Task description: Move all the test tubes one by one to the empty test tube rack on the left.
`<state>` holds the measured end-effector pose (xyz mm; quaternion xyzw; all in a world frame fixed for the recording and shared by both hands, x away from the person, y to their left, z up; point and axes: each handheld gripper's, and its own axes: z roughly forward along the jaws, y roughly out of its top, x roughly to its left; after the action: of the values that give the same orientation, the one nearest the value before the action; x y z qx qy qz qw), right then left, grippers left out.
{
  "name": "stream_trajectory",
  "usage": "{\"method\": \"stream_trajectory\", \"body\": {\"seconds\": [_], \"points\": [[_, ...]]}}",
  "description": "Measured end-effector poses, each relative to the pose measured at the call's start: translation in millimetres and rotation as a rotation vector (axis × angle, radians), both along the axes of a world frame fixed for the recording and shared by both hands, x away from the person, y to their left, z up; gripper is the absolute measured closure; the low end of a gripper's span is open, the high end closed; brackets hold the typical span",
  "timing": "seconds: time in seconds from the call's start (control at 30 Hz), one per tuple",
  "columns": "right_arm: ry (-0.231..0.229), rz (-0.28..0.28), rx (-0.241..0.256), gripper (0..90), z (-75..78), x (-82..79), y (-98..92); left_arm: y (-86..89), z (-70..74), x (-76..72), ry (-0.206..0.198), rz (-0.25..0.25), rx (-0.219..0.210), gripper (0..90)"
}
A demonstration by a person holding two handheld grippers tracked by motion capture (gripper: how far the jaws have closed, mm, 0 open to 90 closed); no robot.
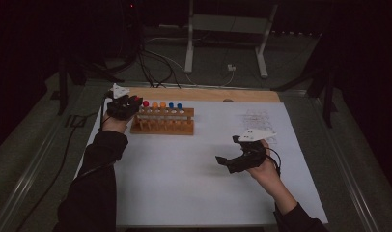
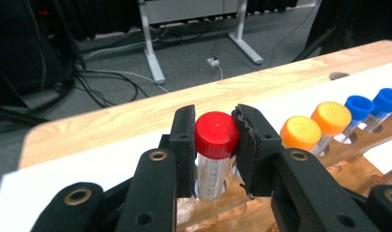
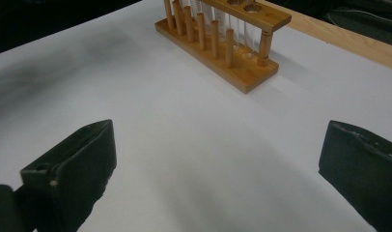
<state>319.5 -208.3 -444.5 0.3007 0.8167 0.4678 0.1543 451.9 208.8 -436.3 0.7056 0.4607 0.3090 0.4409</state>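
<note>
A wooden tube rack [image 1: 162, 126] stands at the back left of the white sheet [image 1: 184, 183]. It carries tubes with orange caps [image 2: 315, 124] and blue caps [image 2: 372, 102]. At the rack's left end my left gripper [image 2: 216, 140] is shut on a red-capped tube [image 2: 216, 134], which stands upright with its lower part in the rack [image 2: 348, 164]. In the high view the left gripper [image 1: 134, 102] reaches the rack from the left. My right gripper [image 1: 226, 149] hovers over the sheet's right middle, jaws wide open and empty. In its own view the right gripper [image 3: 218, 159] faces the rack [image 3: 232, 67] end-on.
A bare wooden strip [image 1: 203, 94] with a small hole runs along the table's back edge. A faint clear object [image 1: 257, 118] lies at the sheet's back right. Beyond the table are a metal stand [image 1: 223, 29] and floor cables [image 1: 155, 63].
</note>
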Motion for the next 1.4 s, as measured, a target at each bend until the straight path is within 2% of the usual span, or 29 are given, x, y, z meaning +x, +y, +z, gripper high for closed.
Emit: {"method": "stream_trajectory", "body": {"seconds": [0.2,0.4,0.47,0.53,0.57,0.6,0.7,0.77,0.83,0.9,0.93,0.97,1.03,1.17,1.2,1.3,1.4], "points": [[0.005,0.006,-0.003,0.0,-0.9,0.1,0.7,0.9,-9.6,0.3,0.024,0.002,-0.008,71.6],[0.006,0.009,-0.005,0.0,-0.4,-0.2,0.4,0.8,-7.5,0.4,0.044,0.003,-0.001,71.2],[0.004,0.009,-0.006,0.0,-0.3,-0.2,0.3,1.2,-6.3,0.1,0.056,-0.006,-0.014,69.2],[0.005,0.008,-0.005,0.0,0.0,-0.2,0.1,1.9,-3.9,-2.2,0.065,0.002,-0.012,59.8],[0.004,0.007,-0.004,0.0,0.0,-0.2,-0.2,3.4,-2.5,-3.8,0.071,-0.002,-0.023,54.4],[0.005,0.009,-0.001,0.0,0.1,-0.2,-0.4,5.2,-0.9,-5.0,0.087,-0.014,-0.034,52.6],[0.006,0.008,-0.004,0.0,-0.2,-0.1,-0.2,9.6,5.3,-14.4,0.085,-0.005,-0.014,38.2],[0.004,0.007,-0.008,0.0,-0.5,-0.5,0.5,14.1,8.3,-20.8,0.104,-0.011,-0.033,31.0],[0.002,0.007,-0.007,0.0,-0.2,-0.7,0.4,15.6,9.3,-30.8,0.099,-0.022,-0.011,24.0],[0.0,0.005,-0.004,0.0,0.5,-1.2,0.1,17.1,9.9,-40.4,0.101,-0.049,-0.027,16.0],[-0.003,0.004,-0.003,0.0,0.8,-1.4,-0.3,17.6,10.1,-44.3,0.097,-0.056,-0.036,15.1],[-0.003,0.003,-0.002,0.0,0.9,-1.4,-0.4,18.8,10.5,-50.2,0.102,-0.088,-0.057,11.6],[-0.003,0.0,0.001,0.0,0.8,-1.4,-0.6,19.0,10.6,-58.7,0.105,-0.121,-0.081,2.5],[-0.004,0.002,0.001,0.0,-0.1,-1.6,0.4,12.7,6.5,-76.7,0.139,-0.199,-0.069,0.8],[-0.003,0.003,0.003,0.0,-0.1,-1.9,0.6,10.8,4.2,-81.6,0.139,-0.219,-0.077,0.7],[-0.008,0.005,0.005,0.0,0.0,-2.4,0.9,4.7,-5.5,-95.3,0.152,-0.279,-0.062,0.5],[-0.019,0.001,-0.003,0.0,-0.4,-3.3,1.6,1.5,-16.5,-105.0,0.173,-0.314,-0.066,0.5]]}}
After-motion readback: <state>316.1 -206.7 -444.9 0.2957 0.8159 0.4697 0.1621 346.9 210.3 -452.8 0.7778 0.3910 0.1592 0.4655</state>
